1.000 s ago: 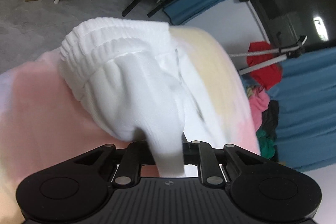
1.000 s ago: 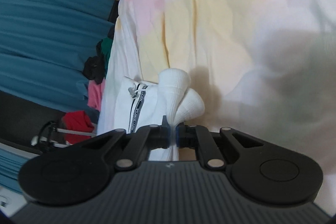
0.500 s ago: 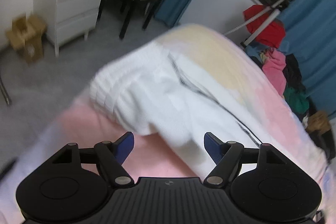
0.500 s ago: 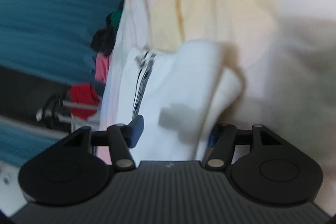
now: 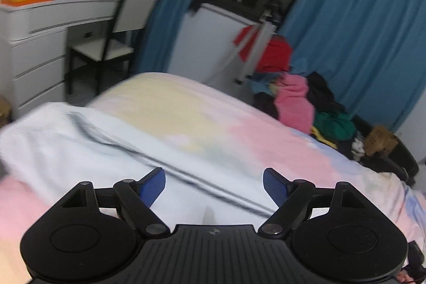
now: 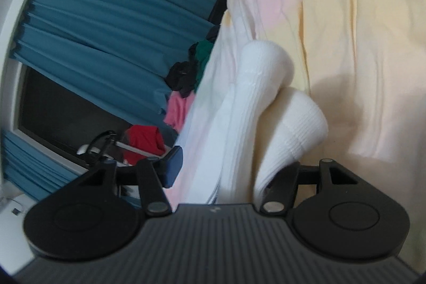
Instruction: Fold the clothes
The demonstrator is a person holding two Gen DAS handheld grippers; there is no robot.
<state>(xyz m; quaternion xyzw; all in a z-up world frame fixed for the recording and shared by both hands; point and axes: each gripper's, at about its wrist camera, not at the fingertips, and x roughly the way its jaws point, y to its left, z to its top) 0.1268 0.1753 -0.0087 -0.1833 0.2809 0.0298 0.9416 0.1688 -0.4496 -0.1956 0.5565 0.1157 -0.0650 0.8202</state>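
Note:
A white garment with a thin black stripe (image 5: 87,140) lies flat on the pastel bed (image 5: 239,129). My left gripper (image 5: 214,185) is open and empty just above its near edge. In the right wrist view the white garment's ribbed cuffs (image 6: 266,108) stand folded up on the bed (image 6: 359,31). My right gripper (image 6: 226,167) is open with the cloth lying loose between its fingers; the right finger is hidden behind the cloth.
A heap of pink, red, green and black clothes (image 5: 306,103) lies beyond the bed's far side, with a brown paper bag (image 5: 378,137). A white dresser (image 5: 34,44) and chair (image 5: 119,25) stand at the left. Blue curtains (image 6: 106,17) hang behind.
Both grippers have opened and let go of the white garment. It has dropped flat on the bed. The left gripper has tilted up toward the room.

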